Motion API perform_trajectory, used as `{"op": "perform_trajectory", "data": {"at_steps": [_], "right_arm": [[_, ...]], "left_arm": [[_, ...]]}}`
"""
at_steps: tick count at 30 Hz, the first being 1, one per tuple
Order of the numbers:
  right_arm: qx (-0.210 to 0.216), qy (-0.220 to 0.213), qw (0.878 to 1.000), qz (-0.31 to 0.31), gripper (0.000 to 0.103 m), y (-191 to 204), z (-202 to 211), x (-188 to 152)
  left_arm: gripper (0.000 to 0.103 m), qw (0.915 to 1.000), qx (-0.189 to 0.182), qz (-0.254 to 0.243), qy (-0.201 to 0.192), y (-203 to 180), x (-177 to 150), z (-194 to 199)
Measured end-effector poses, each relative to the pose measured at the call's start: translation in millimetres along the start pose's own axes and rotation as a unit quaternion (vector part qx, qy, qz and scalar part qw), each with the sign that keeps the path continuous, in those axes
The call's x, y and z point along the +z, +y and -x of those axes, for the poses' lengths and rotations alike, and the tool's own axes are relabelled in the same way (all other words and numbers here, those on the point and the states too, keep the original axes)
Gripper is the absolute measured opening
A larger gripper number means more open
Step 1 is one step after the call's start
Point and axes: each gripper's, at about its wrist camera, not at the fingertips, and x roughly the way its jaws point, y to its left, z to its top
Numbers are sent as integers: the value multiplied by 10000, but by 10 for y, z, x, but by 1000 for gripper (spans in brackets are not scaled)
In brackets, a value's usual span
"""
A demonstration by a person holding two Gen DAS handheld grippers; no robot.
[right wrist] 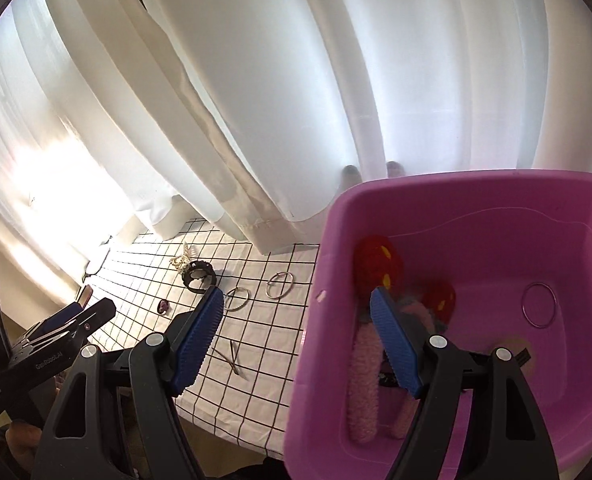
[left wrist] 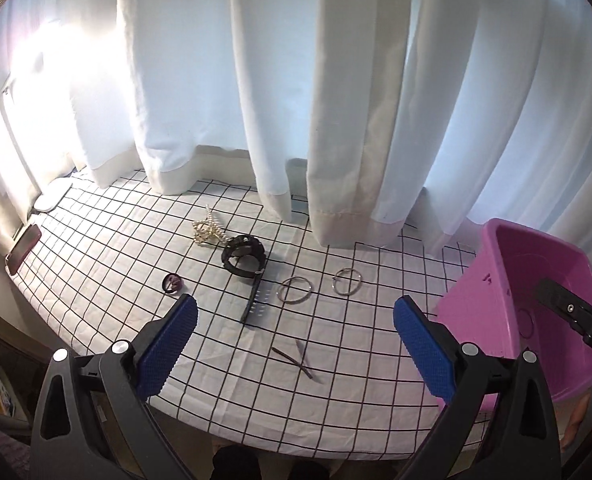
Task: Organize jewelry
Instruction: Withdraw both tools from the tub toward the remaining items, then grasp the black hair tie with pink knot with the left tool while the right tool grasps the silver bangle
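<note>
Your left gripper is wide open over the checked cloth, holding nothing, and your right gripper is wide open too, with one finger over the pink tub. Only the right view looks inside the tub: a fuzzy pink band lies there, its long side running from you toward the far wall. Farther out on the cloth, the black watch points its strap back at you.

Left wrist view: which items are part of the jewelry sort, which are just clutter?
Job:
two bangles
black watch
pearl piece
small purple piece
hair pins
pink bin

Lying about:
curtain
phone at the cloth's left edge
white object behind it
</note>
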Motion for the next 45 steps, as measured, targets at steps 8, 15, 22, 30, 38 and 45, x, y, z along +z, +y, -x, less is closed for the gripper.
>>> {"op": "perform_trajectory", "data": {"at_steps": [8, 15, 22, 30, 38, 45], "right_arm": [[-171, -190, 9997, 18, 72, 669, -242, -38], [-586, -100, 9982, -7, 72, 1121, -613, -120], [-858, 171, 9958, -262, 72, 1205, -1120, -297], [-988, 550, 9932, -266, 72, 1018, -1712, -411], [-1147, 611, 9912, -267, 72, 722, -2316, -491], [-1327, 608, 9892, -161, 72, 565, -2666, -475]], "left_arm": [[96, 9992, 326, 218, 21, 1104, 106, -164], [96, 9988, 304, 297, 234, 1812, 157, -530], [96, 9977, 296, -8, 606, 2107, 42, -1039], [96, 9942, 255, -50, 1047, 2086, -213, -1582], [96, 9943, 243, -238, 1010, 1874, -271, -2033], [96, 9962, 212, -272, 802, 1803, -278, -2210]]}}
